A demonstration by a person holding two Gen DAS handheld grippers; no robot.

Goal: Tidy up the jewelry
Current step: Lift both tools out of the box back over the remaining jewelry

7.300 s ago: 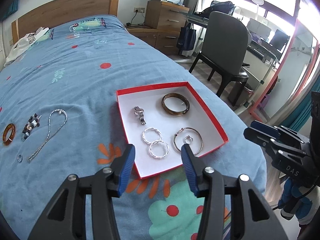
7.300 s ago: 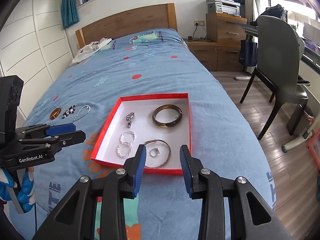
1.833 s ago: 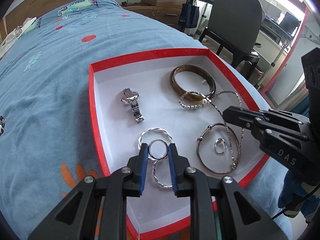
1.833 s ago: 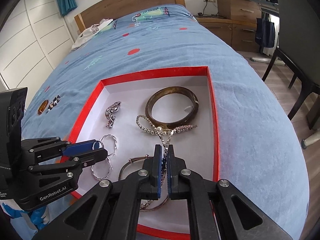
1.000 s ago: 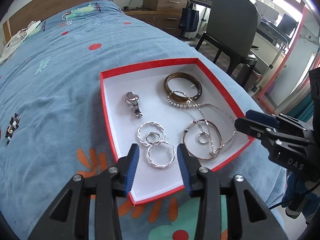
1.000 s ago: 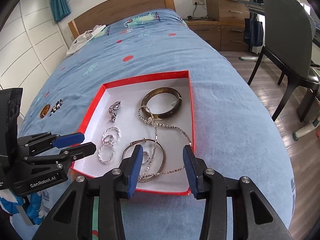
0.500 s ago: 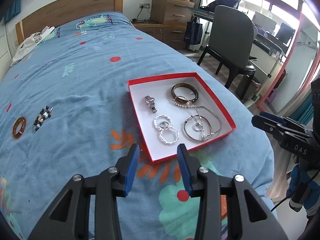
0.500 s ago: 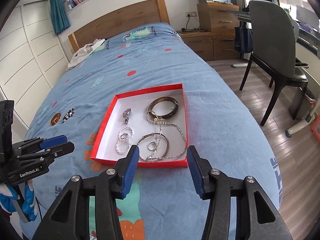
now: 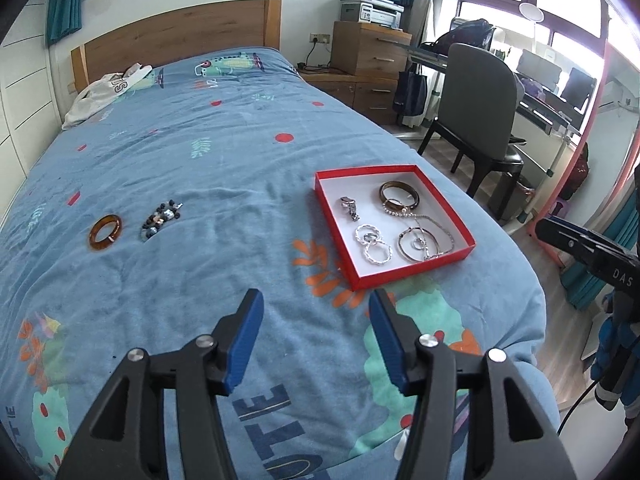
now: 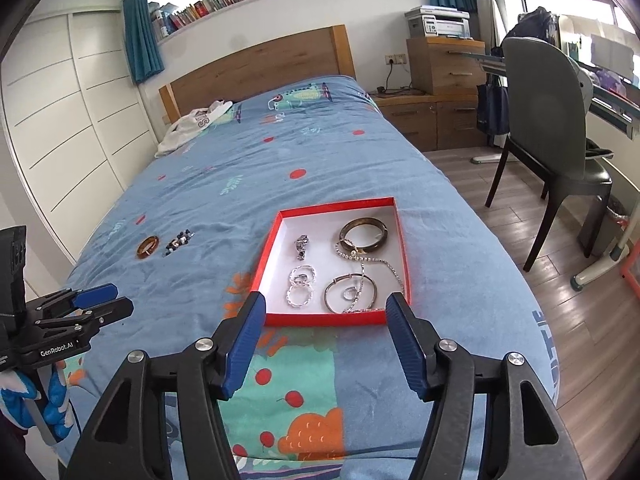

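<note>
A: Jewelry left on the bedspread: an amber ring (image 9: 105, 232) and a bead bracelet (image 9: 161, 217), side by side, well left of the red box (image 9: 404, 272).

B: Which hand?

A: Left gripper (image 9: 316, 338), I'd judge; both lie ahead and left of it. Its fingers are spread, holding nothing. Right gripper (image 10: 325, 338) is also spread and empty, facing the box.

Jewelry (image 10: 352, 272) in red tray (image 10: 266, 264)

left wrist: bed's foot, facing headboard | right wrist: same | shared: red tray (image 9: 408, 270)
</note>
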